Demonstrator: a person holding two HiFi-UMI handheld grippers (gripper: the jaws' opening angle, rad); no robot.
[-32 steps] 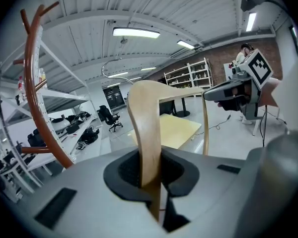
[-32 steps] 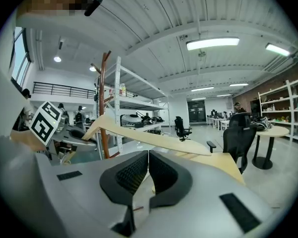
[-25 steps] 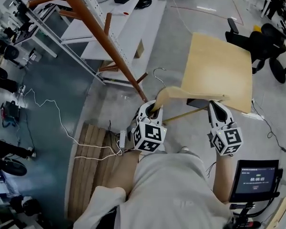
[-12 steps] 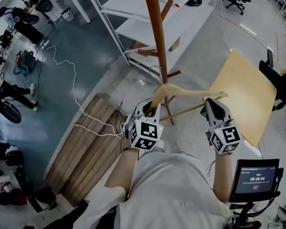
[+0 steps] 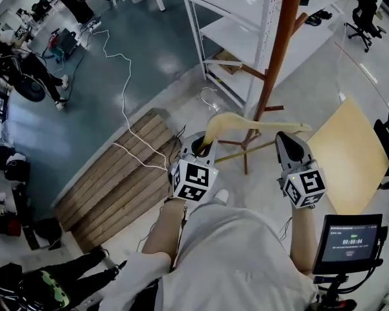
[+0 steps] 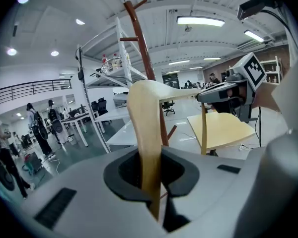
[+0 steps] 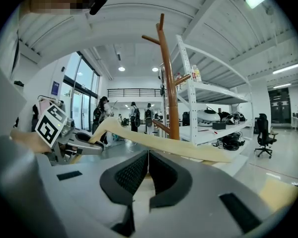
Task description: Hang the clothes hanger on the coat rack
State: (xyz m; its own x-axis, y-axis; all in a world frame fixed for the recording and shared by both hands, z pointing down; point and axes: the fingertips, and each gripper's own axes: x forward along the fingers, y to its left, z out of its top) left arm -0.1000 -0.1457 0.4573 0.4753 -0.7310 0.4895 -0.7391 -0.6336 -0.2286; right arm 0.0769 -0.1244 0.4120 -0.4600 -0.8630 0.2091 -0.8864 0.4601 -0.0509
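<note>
Over grey floor [image 5: 110, 102], wooden hanger [image 5: 246, 121] is being clamped by left gripper [image 5: 205, 148] and right gripper [image 5: 287, 138] — coat rack [image 5: 282, 44] top being cropped.

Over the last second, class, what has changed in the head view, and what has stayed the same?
The view swung round: the coat rack moved from upper left to right of centre, just beyond the clothes hanger; the pale table slid to the right edge. Unchanged: left tongs and right tongs both grip the hanger; it isn't hung.

A pale wooden clothes hanger [image 5: 230, 117] with a wire hook lies roughly level at centre frame. The reddish-brown coat rack [image 5: 282, 44] rises at upper right.
</note>
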